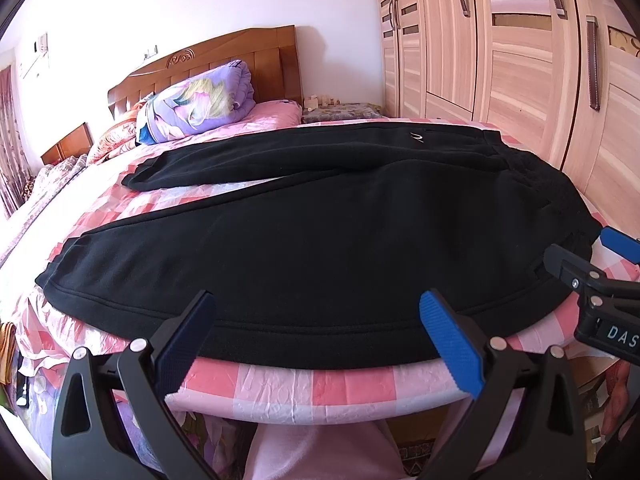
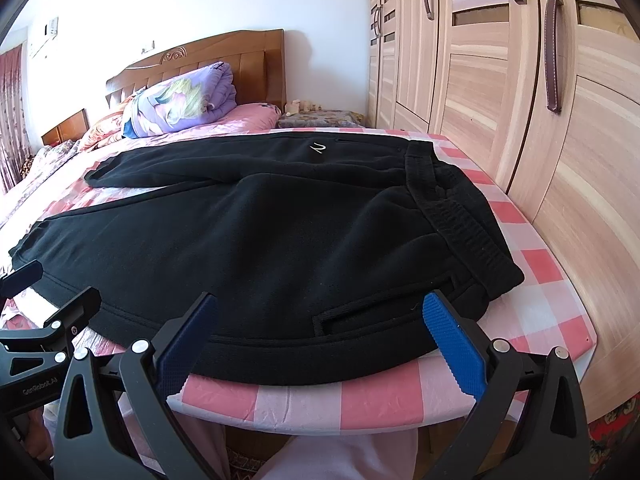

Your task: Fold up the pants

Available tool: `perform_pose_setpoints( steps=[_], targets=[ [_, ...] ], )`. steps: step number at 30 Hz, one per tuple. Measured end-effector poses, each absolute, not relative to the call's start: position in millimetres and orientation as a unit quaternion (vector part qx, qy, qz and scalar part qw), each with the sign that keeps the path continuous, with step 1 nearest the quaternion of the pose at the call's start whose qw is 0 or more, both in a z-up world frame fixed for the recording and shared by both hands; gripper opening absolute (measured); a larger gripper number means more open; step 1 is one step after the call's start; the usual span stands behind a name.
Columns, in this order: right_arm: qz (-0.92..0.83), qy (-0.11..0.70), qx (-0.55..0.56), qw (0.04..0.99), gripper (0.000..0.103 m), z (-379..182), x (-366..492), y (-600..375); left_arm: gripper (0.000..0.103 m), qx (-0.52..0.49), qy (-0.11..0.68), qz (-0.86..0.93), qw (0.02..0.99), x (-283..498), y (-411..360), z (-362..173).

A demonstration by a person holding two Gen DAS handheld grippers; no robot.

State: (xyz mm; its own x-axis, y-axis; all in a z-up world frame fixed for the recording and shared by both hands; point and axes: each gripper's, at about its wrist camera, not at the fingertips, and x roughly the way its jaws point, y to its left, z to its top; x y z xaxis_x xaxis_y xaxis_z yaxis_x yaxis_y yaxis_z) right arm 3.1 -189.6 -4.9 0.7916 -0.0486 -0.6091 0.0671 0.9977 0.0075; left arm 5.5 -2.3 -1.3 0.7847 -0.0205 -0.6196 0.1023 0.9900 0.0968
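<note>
Lying flat on the pink-and-white checked cover (image 2: 532, 264), the black pants (image 2: 248, 232) are spread full length with the two legs apart, waistband (image 2: 452, 208) toward the wardrobe (image 2: 500, 92) side and cuffs toward the far left; by the look of it no fold has been made yet, so the whole job is ahead of you (legs together first, then shortening the length, would be my guess). Your left gripper (image 1: 320, 332) hangs at the near hem of the closer leg with its jaws spread wide and nothing between them; your right gripper (image 2: 324, 328) sits at the near edge by the hip pocket (image 2: 380, 312), jaws equally wide and empty, the blue pads (image 2: 452, 340) just above the fabric edge; whether they touch the cloth I cannot tell. Each gripper shows at the edge of the other's view, so they stand fairly near each other along the same side.

As for containers, none holds anything relevant; the wardrobe doors are closed and their contents hidden. Beyond the pants, a folded purple quilt (image 1: 200, 100) rests against the wooden headboard (image 1: 224, 56).
</note>
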Motion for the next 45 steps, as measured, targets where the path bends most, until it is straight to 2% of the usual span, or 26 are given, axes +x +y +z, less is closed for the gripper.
perform_pose_setpoints(
  steps=[9, 14, 17, 24, 28, 31, 35, 38, 42, 45],
  targets=[
    [-0.028, 0.316, 0.016, 0.948, 0.099, -5.3, 0.3, -191.4, 0.102, 0.097, 0.291, -0.016, 0.952, 1.4, -2.7, -2.0],
    [0.024, 0.271, 0.008, 0.962, 0.099, 2.9, -3.0, -191.7, 0.102, 0.148, 0.265, -0.033, 0.952, 0.1, -8.2, -3.3],
    [0.073, 0.263, 0.0, 0.962, 0.099, 14.5, 14.3, -195.1, 0.102, 0.115, 0.284, -0.066, 0.95, 13.0, 4.1, -0.3],
    [0.168, 0.336, -0.039, 0.926, 0.099, 49.2, 140.2, -218.4, 0.102, 0.113, 0.371, -0.21, 0.898, 100.1, 11.9, 21.2],
    [0.136, 0.373, -0.062, 0.916, 0.099, 51.4, 236.8, -240.9, 0.102, 0.146, 0.364, -0.141, 0.909, 165.6, 17.3, 34.1],
    [0.132, 0.435, -0.044, 0.89, 0.099, 35.1, 321.0, -261.4, 0.102, 0.165, 0.374, -0.125, 0.904, 222.8, 15.9, 42.1],
    [0.151, 0.477, -0.029, 0.866, 0.099, 6.8, 396.8, -279.2, 0.102, 0.118, 0.415, -0.179, 0.884, 286.5, 16.8, 40.0],
    [0.18, 0.477, -0.034, 0.86, 0.099, -1.7, 438.1, -278.6, 0.102, 0.068, 0.442, -0.218, 0.867, 330.0, 22.9, 34.0],
    [0.226, 0.483, -0.054, 0.844, 0.099, -12.2, 475.6, -261.9, 0.101, -0.065, 0.484, -0.254, 0.835, 388.5, 42.1, 25.5],
    [0.255, 0.504, -0.096, 0.82, 0.098, -31.2, 498.9, -239.9, 0.09, -0.138, 0.511, -0.245, 0.812, 416.9, 54.3, 13.4]
  ],
)
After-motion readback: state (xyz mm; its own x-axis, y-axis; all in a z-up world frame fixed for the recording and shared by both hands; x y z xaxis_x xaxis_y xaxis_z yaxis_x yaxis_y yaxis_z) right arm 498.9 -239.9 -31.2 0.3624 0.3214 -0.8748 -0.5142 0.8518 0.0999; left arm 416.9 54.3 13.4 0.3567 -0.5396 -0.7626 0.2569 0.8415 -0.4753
